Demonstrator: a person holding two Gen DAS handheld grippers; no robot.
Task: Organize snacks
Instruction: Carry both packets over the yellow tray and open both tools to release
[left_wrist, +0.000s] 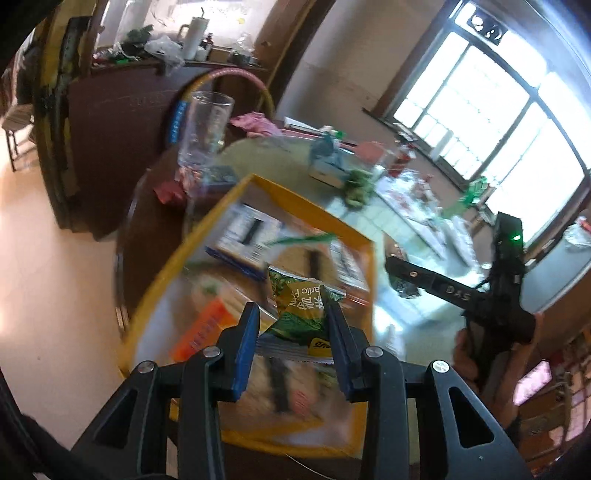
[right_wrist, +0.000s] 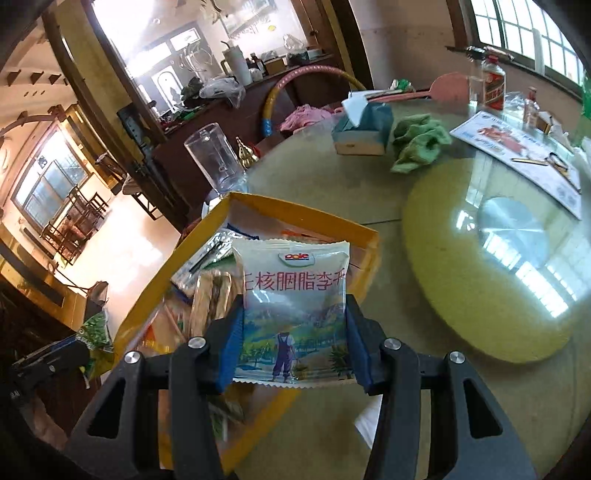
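Note:
My left gripper (left_wrist: 291, 317) is shut on a green snack packet (left_wrist: 301, 314) and holds it above a yellow-rimmed box (left_wrist: 317, 210) with several snack packs inside. My right gripper (right_wrist: 295, 314) is shut on a white Dole snack packet (right_wrist: 295, 295) and holds it over the same yellow box (right_wrist: 306, 212). The left gripper with its green packet (right_wrist: 94, 330) shows at the lower left of the right wrist view. The right gripper's black body (left_wrist: 495, 291) shows at the right of the left wrist view; its fingertips are hidden there.
A tall clear glass (right_wrist: 216, 158) stands just behind the box. A tissue box (right_wrist: 364, 129), a green cloth (right_wrist: 417, 142), a bottle (right_wrist: 493, 86) and a printed mat (right_wrist: 517, 147) lie on the round table. A glass turntable (right_wrist: 491, 258) sits to the right.

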